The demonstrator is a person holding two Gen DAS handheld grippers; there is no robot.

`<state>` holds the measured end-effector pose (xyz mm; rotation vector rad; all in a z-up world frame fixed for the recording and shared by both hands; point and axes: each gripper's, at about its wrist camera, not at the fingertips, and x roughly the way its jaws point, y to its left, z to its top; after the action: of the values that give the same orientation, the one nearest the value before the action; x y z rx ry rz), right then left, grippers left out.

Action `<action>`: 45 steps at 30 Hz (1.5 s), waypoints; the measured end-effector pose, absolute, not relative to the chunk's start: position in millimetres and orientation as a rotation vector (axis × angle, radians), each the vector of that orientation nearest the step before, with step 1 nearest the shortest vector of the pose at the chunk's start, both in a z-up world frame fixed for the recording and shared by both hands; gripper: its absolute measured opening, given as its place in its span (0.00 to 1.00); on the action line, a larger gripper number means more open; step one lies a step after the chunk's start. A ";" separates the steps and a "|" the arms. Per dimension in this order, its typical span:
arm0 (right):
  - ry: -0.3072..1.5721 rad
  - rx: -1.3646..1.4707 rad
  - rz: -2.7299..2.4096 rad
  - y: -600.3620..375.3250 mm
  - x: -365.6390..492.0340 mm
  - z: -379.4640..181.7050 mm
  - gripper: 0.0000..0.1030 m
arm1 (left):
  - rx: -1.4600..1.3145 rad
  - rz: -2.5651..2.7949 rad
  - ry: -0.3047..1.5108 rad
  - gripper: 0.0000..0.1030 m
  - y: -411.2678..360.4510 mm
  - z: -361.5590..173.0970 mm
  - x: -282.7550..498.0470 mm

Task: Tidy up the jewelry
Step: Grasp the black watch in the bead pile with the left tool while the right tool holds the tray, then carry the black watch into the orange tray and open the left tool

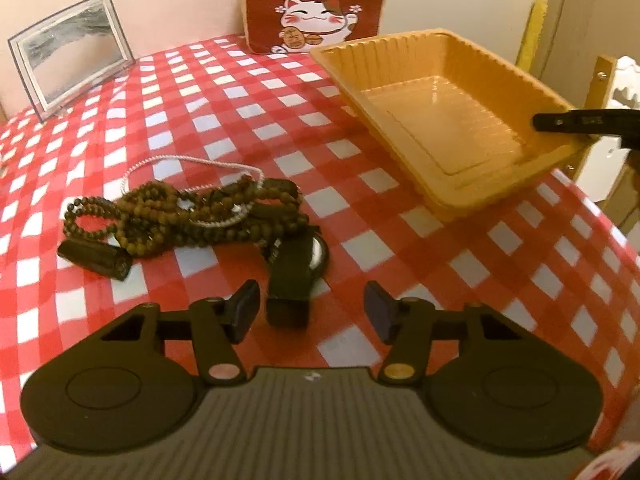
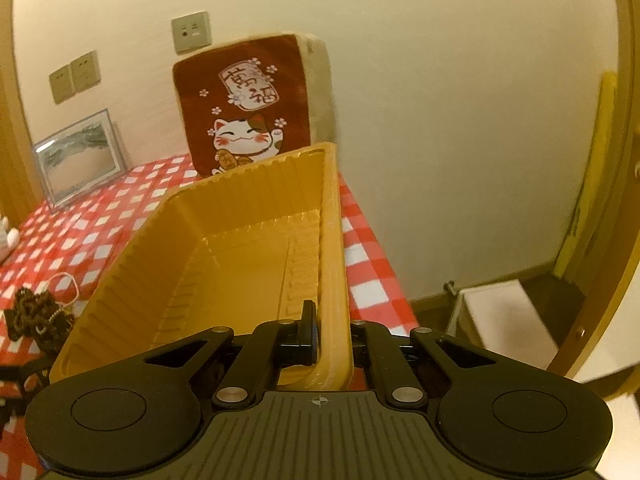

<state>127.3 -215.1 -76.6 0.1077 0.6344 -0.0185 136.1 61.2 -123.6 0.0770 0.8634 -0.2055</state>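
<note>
A tangle of brown bead strands (image 1: 168, 212) with a thin white chain (image 1: 192, 176) and a black-strapped watch (image 1: 294, 268) lies on the checked table; it also shows in the right wrist view (image 2: 36, 316). A dark wooden cylinder (image 1: 94, 258) lies at its left. My left gripper (image 1: 312, 308) is open just short of the watch strap's end. An empty orange plastic tray (image 1: 436, 76) sits tilted at the right. My right gripper (image 2: 332, 332) is shut on the tray's right rim (image 2: 334, 280); its finger (image 1: 568, 122) shows in the left wrist view.
A red lucky-cat cushion (image 1: 316, 4) and a framed picture (image 1: 70, 50) stand against the back wall. The table's right edge (image 2: 384, 264) drops to the floor, where a white box (image 2: 504, 320) stands.
</note>
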 end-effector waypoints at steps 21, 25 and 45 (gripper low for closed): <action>0.661 0.052 -0.014 -208.3 125.9 -63.3 0.04 | -0.135 -0.139 0.873 0.19 68.2 -100.0 136.7; 0.658 0.041 -0.008 -208.1 125.5 -62.1 0.04 | -0.155 -0.146 0.833 0.19 68.6 -82.6 136.6; 0.663 0.026 0.000 -206.0 125.3 -59.9 0.04 | -0.178 -0.271 0.641 0.19 29.7 -20.2 159.3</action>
<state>125.3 -206.0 -59.9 0.0259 0.6626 -0.0003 159.3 29.7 -20.2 -0.1779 0.6410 -0.2707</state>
